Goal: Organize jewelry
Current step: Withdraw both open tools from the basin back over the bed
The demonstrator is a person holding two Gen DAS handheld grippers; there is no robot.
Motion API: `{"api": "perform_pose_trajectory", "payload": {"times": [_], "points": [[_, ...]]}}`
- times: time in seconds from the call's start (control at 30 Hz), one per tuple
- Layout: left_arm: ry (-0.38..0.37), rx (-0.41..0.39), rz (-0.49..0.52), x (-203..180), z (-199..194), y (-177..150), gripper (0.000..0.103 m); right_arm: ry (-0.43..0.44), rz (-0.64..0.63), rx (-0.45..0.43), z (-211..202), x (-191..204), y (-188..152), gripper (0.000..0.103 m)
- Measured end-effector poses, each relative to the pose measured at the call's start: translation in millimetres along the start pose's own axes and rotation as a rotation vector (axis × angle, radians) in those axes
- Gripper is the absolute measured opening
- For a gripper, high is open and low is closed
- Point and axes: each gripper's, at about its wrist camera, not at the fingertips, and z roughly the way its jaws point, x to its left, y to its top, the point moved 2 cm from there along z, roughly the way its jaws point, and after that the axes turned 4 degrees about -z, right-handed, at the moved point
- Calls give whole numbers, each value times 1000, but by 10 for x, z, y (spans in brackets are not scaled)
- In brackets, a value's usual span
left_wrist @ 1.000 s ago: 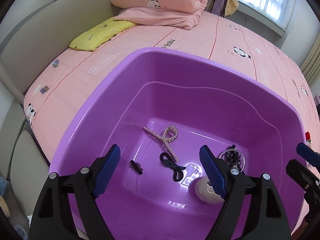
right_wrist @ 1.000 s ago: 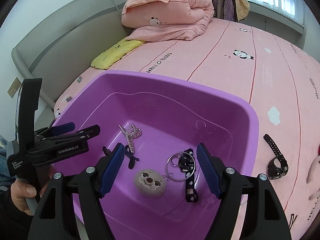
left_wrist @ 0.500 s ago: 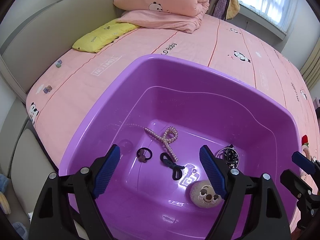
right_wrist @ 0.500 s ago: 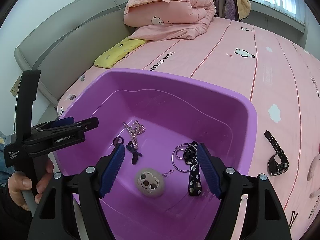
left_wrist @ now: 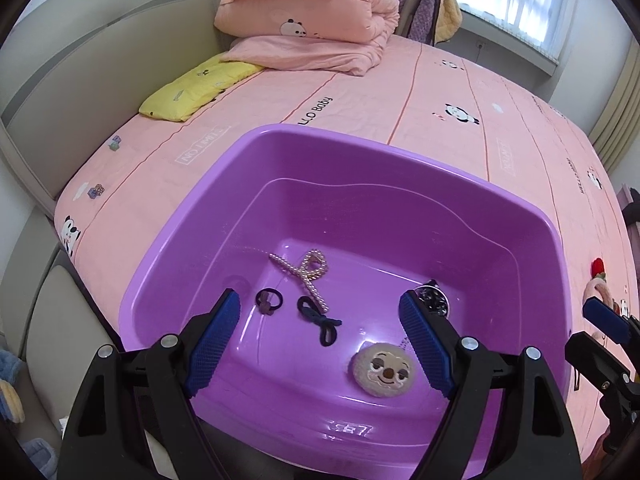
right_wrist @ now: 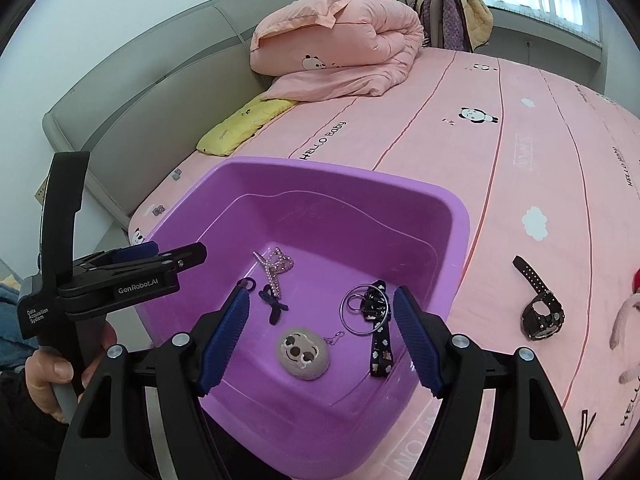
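From the left wrist, the left claw (left_wrist: 320,340) hangs over a purple tub (left_wrist: 400,160) on the pink bed (left_wrist: 480,92), its blue pads spread apart with nothing between them. On the tub floor lie a pearl string (left_wrist: 306,274), a dark hair tie (left_wrist: 269,300), a navy bow tie (left_wrist: 320,320) just beside the pearls, a round plush face charm (left_wrist: 383,369) and, partly hidden behind the right pad, a ring of keys (left_wrist: 434,299). The tip of the right claw (left_wrist: 604,318) shows at the right edge. A folded quilt (left_wrist: 312,28) and a yellow pillow (left_wrist: 200,88) sit at the head of the bed. From the right wrist, the right claw (right_wrist: 322,342) also stands apart and empty above the tub (right_wrist: 460,232). The charm (right_wrist: 304,354), key ring (right_wrist: 362,314) with its printed strap (right_wrist: 380,348), pearls (right_wrist: 276,266) and bow (right_wrist: 274,306) lie inside. A black watch (right_wrist: 540,312) lies on the bed (right_wrist: 520,140), outside the tub to its right. The left claw (right_wrist: 172,260), held by a hand (right_wrist: 56,372), reaches in from the left.
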Motion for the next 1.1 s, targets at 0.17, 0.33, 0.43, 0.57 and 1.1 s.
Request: {"api": "perform_pose_trajectory", "payload": {"times": [0.17, 0.33, 0.43, 0.57, 1.1], "points": [[-8, 1, 25, -203, -80, -65, 80, -3, 15, -26, -183, -120, -66, 71], [-14, -8, 44, -401, -197, -161, 81, -4, 38, -44, -375, -281, -191, 71], [-31, -18, 43, -522, -281, -228, 84, -11, 47, -54, -496, -382, -282, 71], [-51, -25, 50, -712, -381, -336, 84, -24, 74, -68, -687, -569, -454, 71], [-121, -107, 146, -1684, -788, -956, 97, -154, 226, -135, -1498, -1733, -1459, 71]]}}
